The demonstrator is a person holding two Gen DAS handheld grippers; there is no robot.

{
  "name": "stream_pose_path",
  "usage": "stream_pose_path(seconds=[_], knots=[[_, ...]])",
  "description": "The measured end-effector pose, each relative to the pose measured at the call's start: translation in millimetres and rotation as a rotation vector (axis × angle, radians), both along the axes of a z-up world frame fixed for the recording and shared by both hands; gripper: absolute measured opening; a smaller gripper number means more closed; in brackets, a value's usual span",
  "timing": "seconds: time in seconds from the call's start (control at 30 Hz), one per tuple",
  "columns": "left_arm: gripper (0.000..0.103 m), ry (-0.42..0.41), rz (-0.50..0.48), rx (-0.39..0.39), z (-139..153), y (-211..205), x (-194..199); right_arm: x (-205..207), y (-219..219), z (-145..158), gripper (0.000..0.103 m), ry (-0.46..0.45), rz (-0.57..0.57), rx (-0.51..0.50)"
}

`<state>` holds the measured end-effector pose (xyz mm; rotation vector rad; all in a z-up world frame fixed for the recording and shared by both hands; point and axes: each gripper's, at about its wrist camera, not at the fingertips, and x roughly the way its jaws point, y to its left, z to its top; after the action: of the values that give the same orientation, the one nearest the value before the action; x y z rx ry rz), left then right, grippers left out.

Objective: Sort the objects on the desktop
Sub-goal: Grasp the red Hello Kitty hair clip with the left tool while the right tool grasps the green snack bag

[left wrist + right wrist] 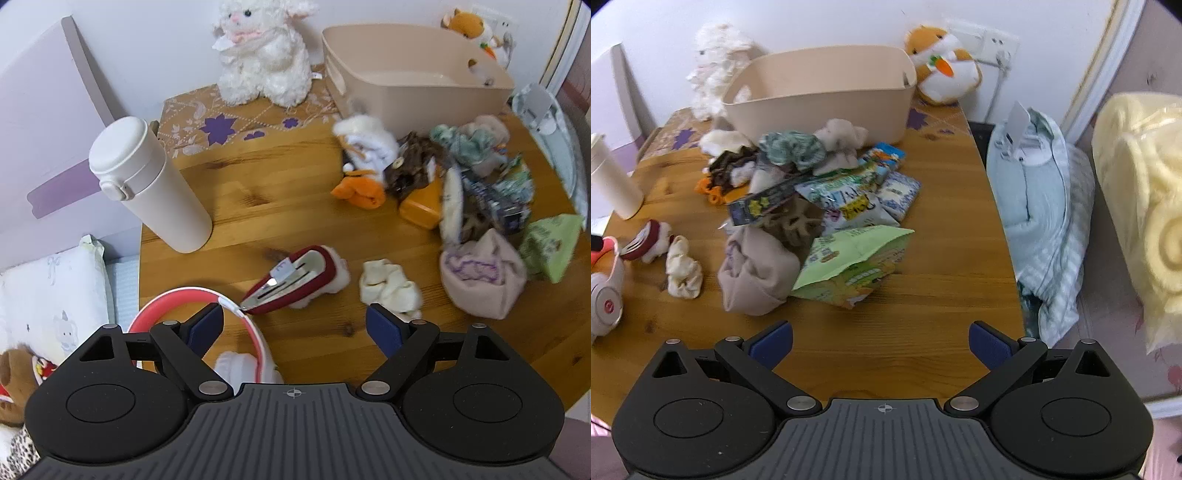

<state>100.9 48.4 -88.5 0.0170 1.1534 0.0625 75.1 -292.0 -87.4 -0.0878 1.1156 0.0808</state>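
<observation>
Nearest your left tool (294, 326), which stands wide with nothing between its blue pads, lie the pink headphones (236, 332) at the table's (258, 206) near edge, and just beyond them the red hair clip (295, 280) and a small cream sock (391, 290). Your right tool (881, 341) is just as wide and empty, hovering over bare wood short of the pile. That pile sits mid-table: a rolled beige cloth bundle (757, 273), a green snack bag (855, 264), blue snack packets (886, 184) and scrunched socks, some lying on top of one another. The beige bin (820, 92) stands at the back against the wall and looks nearly empty, so sorting has probably barely begun. Start with loose, separate pieces: the cream sock is an easy first pick for the left tool, since it lies apart from its neighbours. Come down over its thickest fold and close firmly, as soft cloth slips. With the right tool, take the green bag by its open flap and don't dig into the heap, or you may drag other items off with it. Keep clear of the white tumbler (147, 184), which could tip.
</observation>
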Motion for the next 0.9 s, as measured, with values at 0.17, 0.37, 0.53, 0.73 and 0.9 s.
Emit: stream_pose_path(seconds=[0.17, 0.37, 0.53, 0.73, 0.9], knots=[[0.086, 0.004, -0.043, 0.032, -20, 4, 10, 12, 3, -8, 0.103, -0.003, 0.01, -0.023], [0.086, 0.006, -0.124, 0.053, -48, 4, 29, 39, 4, -15, 0.103, -0.026, -0.032, 0.035], [0.086, 0.016, -0.167, 0.078, -69, 2, 44, 63, 9, -28, 0.103, -0.018, -0.043, 0.053], [0.086, 0.058, -0.191, 0.107, -95, 4, 58, 86, 13, -54, 0.103, 0.039, -0.063, 0.075], [0.086, 0.082, -0.216, 0.122, -110, 2, 66, 95, 14, -72, 0.103, 0.083, -0.095, 0.121]])
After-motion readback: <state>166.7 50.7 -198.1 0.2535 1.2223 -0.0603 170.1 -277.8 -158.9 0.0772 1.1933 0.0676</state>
